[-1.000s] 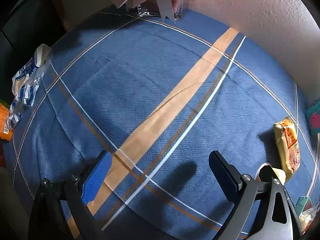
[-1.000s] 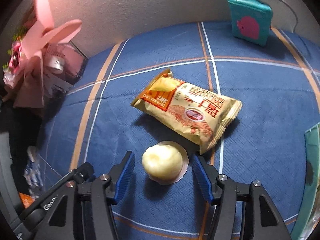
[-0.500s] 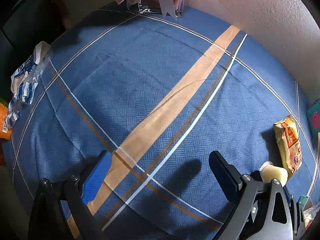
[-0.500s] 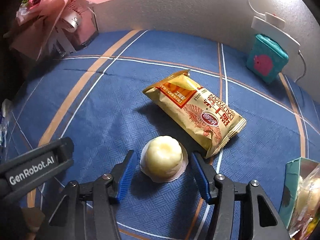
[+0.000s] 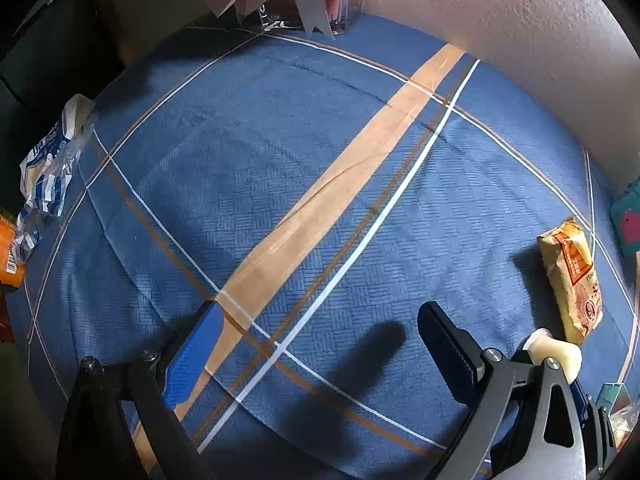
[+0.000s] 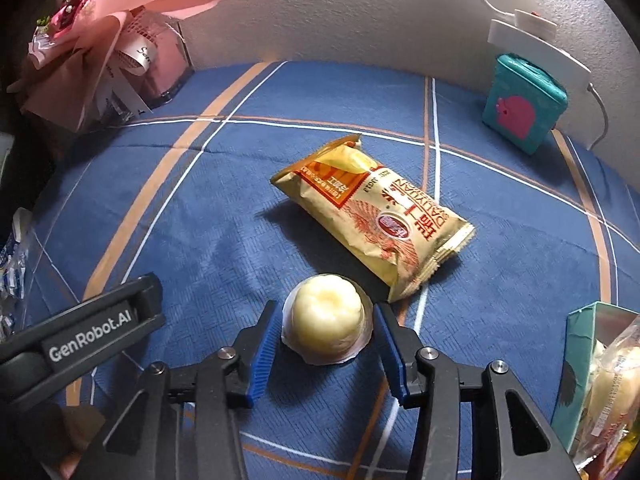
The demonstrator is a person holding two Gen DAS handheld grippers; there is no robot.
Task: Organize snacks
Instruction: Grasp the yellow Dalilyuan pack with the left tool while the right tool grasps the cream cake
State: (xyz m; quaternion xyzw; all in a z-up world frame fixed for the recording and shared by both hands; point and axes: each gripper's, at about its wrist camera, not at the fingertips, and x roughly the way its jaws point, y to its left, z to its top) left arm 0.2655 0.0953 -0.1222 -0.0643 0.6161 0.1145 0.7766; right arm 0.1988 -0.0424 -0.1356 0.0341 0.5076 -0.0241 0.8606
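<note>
Our right gripper (image 6: 325, 344) has just been closing onto the jelly cup (image 6: 326, 322), nearly gripping it for sorting, while our left gripper (image 5: 320, 356) hangs open and empty.

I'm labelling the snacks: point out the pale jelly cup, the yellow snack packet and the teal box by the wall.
Jelly cup (image 6: 325, 317), right wrist view, on its domed top.
Yellow snack packet (image 6: 372, 216), right wrist view, middle of its printed face.
Teal box (image 6: 520, 110), right wrist view, on its pink emblem.

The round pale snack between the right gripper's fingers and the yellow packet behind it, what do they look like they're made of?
Jelly cup: apparently thin clear plastic over pale, glossy filling, with a film lid rim at the base. Yellow snack packet: crinkled printed plastic film, slightly shiny, with a crimped end seal. Right gripper: blue ribbed pads, likely rubber.
</note>
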